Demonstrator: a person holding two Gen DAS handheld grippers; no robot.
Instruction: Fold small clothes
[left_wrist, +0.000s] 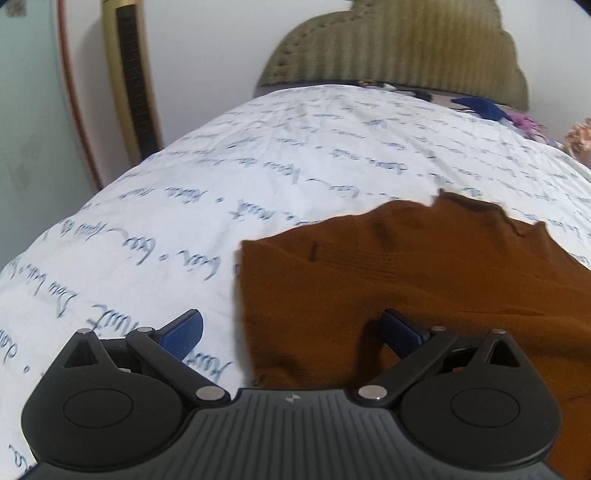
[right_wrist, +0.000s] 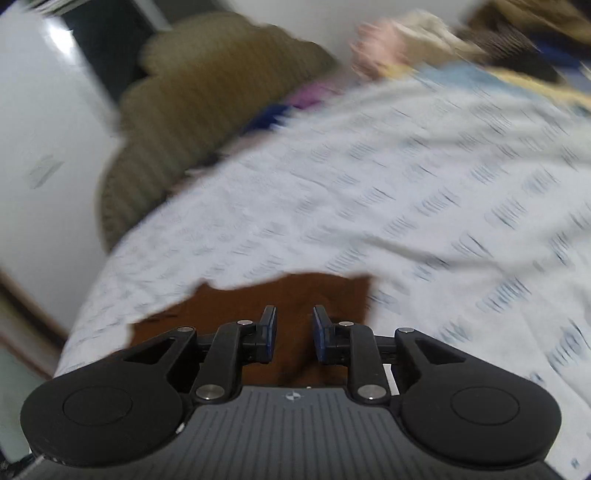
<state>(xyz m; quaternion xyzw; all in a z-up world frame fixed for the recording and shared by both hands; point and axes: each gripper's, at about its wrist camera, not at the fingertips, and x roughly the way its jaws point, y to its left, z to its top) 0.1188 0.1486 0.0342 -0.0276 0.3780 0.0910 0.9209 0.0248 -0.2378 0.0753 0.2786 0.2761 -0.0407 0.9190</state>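
A rust-brown knit garment (left_wrist: 424, 280) lies flat on the white bed sheet (left_wrist: 221, 206) printed with blue script. My left gripper (left_wrist: 291, 330) is wide open low over the garment's left edge, with one finger over the sheet and the other over the cloth. In the right wrist view the garment (right_wrist: 295, 295) shows as a brown patch just ahead of the fingers. My right gripper (right_wrist: 294, 332) hovers over it with its jaws partly open, a narrow gap between the blue pads and nothing in it. That view is motion-blurred.
An olive padded headboard (left_wrist: 399, 48) stands at the far end of the bed. Dark blue and purple clothes (left_wrist: 491, 110) lie by it. A tall gold-framed panel (left_wrist: 129, 74) stands at the left wall. A heap of pale clothes (right_wrist: 443, 48) lies at the far right.
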